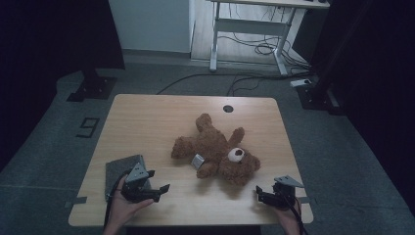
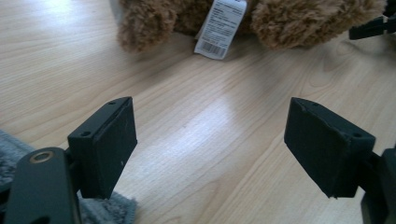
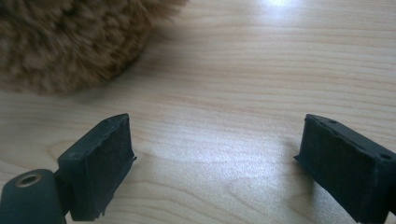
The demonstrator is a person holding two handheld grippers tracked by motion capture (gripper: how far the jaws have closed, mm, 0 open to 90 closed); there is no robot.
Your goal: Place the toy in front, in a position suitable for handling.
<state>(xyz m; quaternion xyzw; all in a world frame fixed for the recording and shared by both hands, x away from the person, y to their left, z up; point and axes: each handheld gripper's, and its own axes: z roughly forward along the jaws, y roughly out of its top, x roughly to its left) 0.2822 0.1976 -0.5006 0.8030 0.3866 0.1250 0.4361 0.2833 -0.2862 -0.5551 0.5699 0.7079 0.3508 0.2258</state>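
The high view is dim and bluish, soft all over and grainy, with near-black areas closing in on both sides of the surface (image 1: 147, 117); the brightest patch is the pale floor beyond its far edge. The teddy bear (image 1: 215, 149) casts only a faint shadow on the wood just beside it. Both gripper views are much brighter — in the left gripper view a white glare streak lies on the wood in front of the bear, and the label (image 2: 219, 25) is sharp. In the right gripper view the fur (image 3: 70, 42) is blurred, with glare at the top edge.
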